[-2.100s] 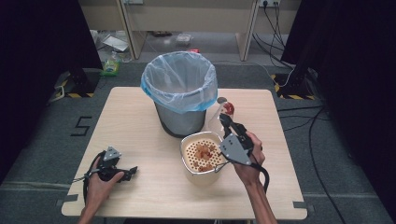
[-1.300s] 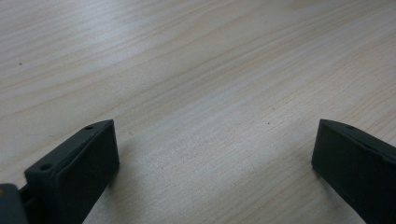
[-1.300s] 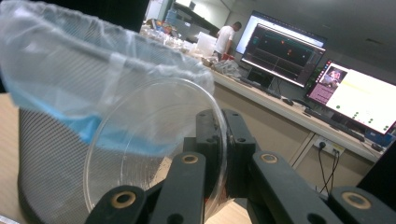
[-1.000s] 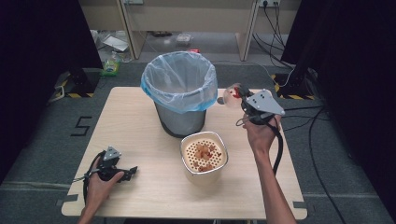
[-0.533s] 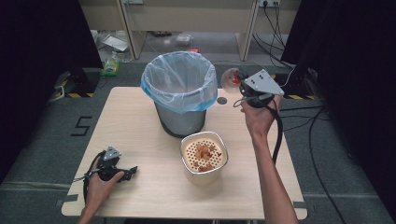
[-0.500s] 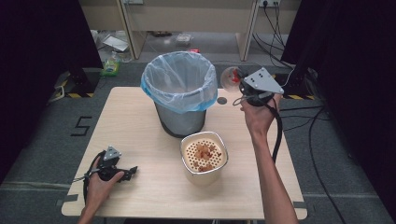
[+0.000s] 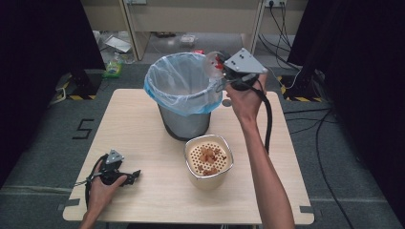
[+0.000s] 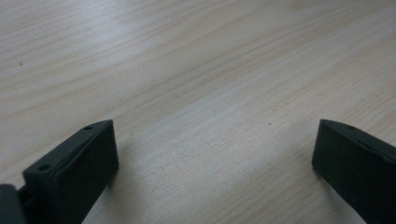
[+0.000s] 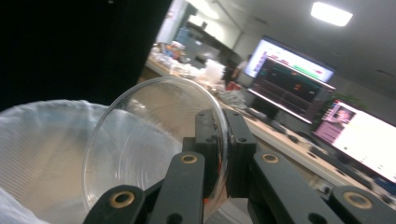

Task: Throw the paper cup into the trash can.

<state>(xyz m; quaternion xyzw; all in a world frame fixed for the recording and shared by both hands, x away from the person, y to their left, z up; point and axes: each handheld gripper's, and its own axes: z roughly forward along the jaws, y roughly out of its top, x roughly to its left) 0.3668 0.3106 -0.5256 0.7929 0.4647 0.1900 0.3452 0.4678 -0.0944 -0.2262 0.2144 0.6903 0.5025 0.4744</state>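
Clear plastic cup (image 9: 154, 140), round-rimmed and see-through, hangs tipped on its side over the rim of a grey waste bin lined with a pale blue plastic bag (image 7: 183, 90); the right tongs (image 7: 220, 67) are clamped shut on the cup's wall, one jaw inside and one outside, as the right gripper view makes plain. The person's right hand (image 7: 244, 98) is raised at the bin's far right edge, a black cable trailing down along the forearm. Something small and red shows at the cup, too blurred to name.

On the pale wooden bench (image 7: 143, 124), just in front of the bin, stands a cream square container with a perforated insert (image 7: 208, 160) holding brownish scraps. At the near left corner the person's left hand (image 7: 102, 183) rests on the bench with the left tongs (image 7: 133, 175), their jaws spread wide over bare wood and gripping nothing.
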